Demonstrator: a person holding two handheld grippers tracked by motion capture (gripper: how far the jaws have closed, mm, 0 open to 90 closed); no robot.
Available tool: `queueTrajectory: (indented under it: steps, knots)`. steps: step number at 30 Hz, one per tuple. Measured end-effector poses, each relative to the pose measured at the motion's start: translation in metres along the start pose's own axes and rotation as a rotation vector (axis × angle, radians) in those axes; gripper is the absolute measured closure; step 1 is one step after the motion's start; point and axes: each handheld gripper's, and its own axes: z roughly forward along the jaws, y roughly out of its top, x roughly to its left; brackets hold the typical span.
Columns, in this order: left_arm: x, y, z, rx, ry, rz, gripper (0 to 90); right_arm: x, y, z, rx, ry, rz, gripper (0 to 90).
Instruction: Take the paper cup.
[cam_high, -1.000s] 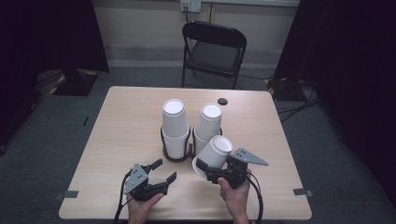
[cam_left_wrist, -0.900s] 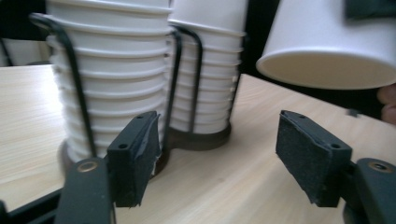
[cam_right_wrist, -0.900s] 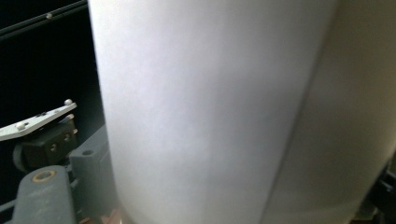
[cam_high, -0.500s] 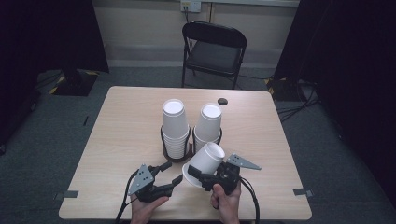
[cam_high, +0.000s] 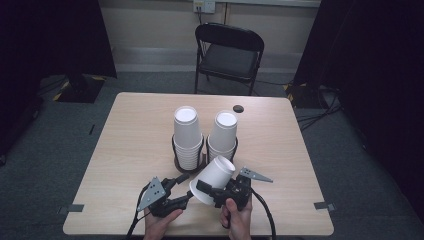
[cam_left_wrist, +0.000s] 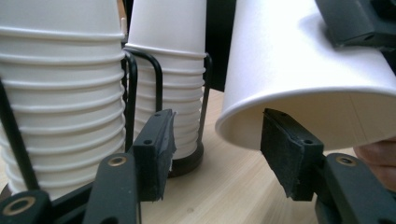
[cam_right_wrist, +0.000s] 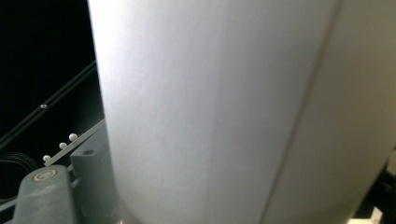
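Note:
My right gripper (cam_high: 212, 189) is shut on a white paper cup (cam_high: 216, 175) and holds it tilted above the table's front, mouth pointing down-left. That cup (cam_right_wrist: 210, 112) fills most of the right gripper view, with one grey finger (cam_right_wrist: 88, 177) beside it. My left gripper (cam_high: 184, 188) stands open just left of the cup. In the left gripper view the cup's rim (cam_left_wrist: 233, 133) hangs between the open jaws of the left gripper (cam_left_wrist: 217, 140), and the right pad (cam_left_wrist: 285, 149) sits at the cup's mouth. Two upside-down cup stacks (cam_high: 186, 135) (cam_high: 223, 131) stand in black wire holders (cam_high: 176, 152) mid-table.
The cup stacks (cam_left_wrist: 56, 102) stand close ahead of my left gripper. A small black round object (cam_high: 238, 108) lies on the wooden table (cam_high: 125, 145) behind the stacks. A black folding chair (cam_high: 227, 52) stands beyond the far edge.
My right gripper has carried the cup left and down, tipping its mouth toward the left gripper. The left gripper has edged right, toward the cup's rim.

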Motion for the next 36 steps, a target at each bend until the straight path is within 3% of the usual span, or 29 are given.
queueTrajectory:
  steps: [8,17,22,23,26,30,36]
  knots:
    - [-0.001,-0.001,0.004,-0.027,-0.009,0.025,54.3,-0.001,-0.005,0.006,0.024,0.024,0.053,14.2]
    - [-0.006,-0.001,0.008,-0.063,0.037,0.073,62.7,-0.002,-0.013,0.015,0.08,0.045,0.126,14.3]
    - [-0.007,-0.001,0.01,-0.061,0.046,0.078,65.8,-0.001,-0.016,0.02,0.114,0.075,0.14,14.2]
    - [-0.008,-0.002,0.011,-0.057,0.047,0.083,66.4,-0.001,-0.017,0.022,0.143,0.094,0.146,14.1]
    - [-0.009,-0.003,0.011,-0.053,0.042,0.093,73.7,-0.001,-0.019,0.025,0.153,0.1,0.156,13.8]
    - [-0.007,-0.004,0.01,-0.057,0.022,0.071,79.0,-0.002,-0.02,0.026,0.166,0.111,0.179,12.2]
    - [-0.005,-0.005,0.008,-0.076,0.008,0.058,83.0,0.0,-0.02,0.026,0.172,0.104,0.148,10.5]
